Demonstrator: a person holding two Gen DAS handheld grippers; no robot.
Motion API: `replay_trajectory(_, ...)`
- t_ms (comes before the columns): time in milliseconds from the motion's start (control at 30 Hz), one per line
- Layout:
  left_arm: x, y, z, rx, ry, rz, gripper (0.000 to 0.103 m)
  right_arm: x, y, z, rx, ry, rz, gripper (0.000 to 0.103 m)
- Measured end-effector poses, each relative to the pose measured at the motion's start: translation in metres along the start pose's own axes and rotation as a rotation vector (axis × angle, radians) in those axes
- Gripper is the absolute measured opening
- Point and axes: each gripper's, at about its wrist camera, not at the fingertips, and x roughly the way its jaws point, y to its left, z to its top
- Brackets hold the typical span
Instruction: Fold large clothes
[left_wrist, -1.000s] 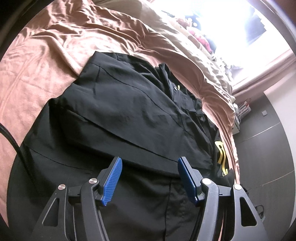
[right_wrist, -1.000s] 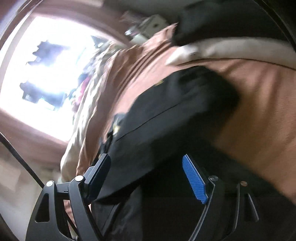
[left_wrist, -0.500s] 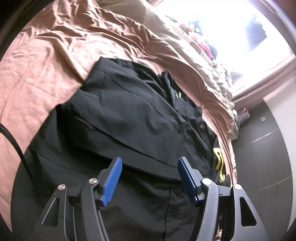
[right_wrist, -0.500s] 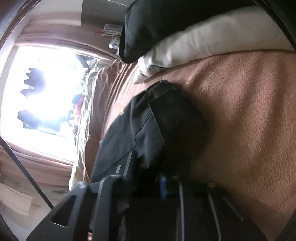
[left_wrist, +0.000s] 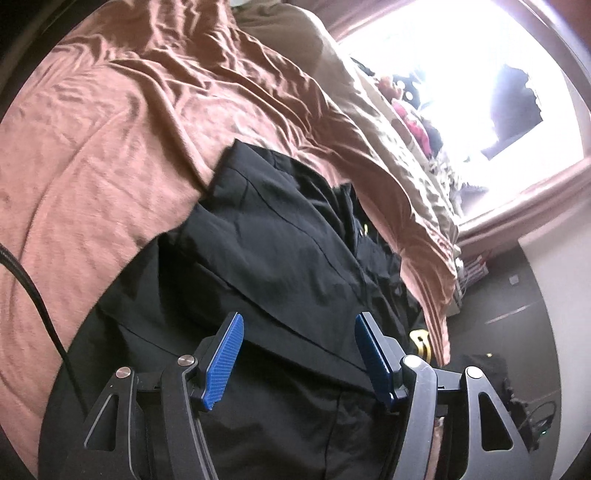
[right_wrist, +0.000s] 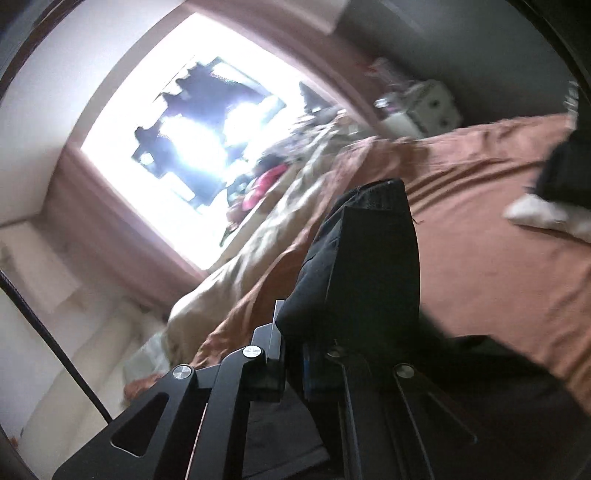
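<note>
right gripper lifts a pinched fold

the black garment (left_wrist: 280, 258) lies spread on the pink bedspread (left_wrist: 122, 122). the right gripper (right_wrist: 295, 365) has clamped its jaws tight on a flap of it, raised probably to carry it over. the left gripper (left_wrist: 299, 347) hovers above the cloth, jaws wide, holding nothing.
</note>
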Motion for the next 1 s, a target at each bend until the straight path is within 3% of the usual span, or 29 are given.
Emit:
replay_trajectory(233,-0.017,0.018,0.009,-0.075,-0.051,-0.005,0.064,0.036,0.053,-0.043,-0.108,0.129,0.098,0.003)
replay_trajectory(467,-0.038,0.046,0.021,-0.159,-0.111,0.005,0.064,0.112,0.025,-0.056,-0.162,0.28,0.133,0.003)
replay_trajectory(633,-0.047,0.064,0.027,-0.214,-0.144,0.02,0.064,0.157,0.01,-0.075,-0.127,0.476,0.146,0.004)
replay_trajectory(767,-0.051,0.068,0.026,-0.225,-0.154,0.02,0.064,0.196,0.009,-0.061,-0.114,0.594,0.117,0.007)
replay_trajectory(800,-0.05,0.067,0.026,-0.227,-0.153,0.015,0.064,0.198,0.008,-0.058,-0.104,0.616,0.111,0.013)
replay_trajectory(867,-0.048,0.065,0.027,-0.217,-0.144,0.01,0.064,0.197,0.008,-0.049,-0.078,0.652,0.135,0.042)
replay_trajectory(900,-0.047,0.063,0.027,-0.211,-0.136,0.01,0.064,0.192,0.011,-0.043,-0.076,0.65,0.148,0.072)
replay_trajectory(933,-0.045,0.063,0.027,-0.209,-0.131,0.007,0.064,0.186,0.012,-0.031,-0.08,0.635,0.161,0.083)
replay_trajectory(1000,-0.042,0.062,0.026,-0.207,-0.122,0.008,0.064,0.173,0.008,-0.018,-0.091,0.628,0.152,0.083)
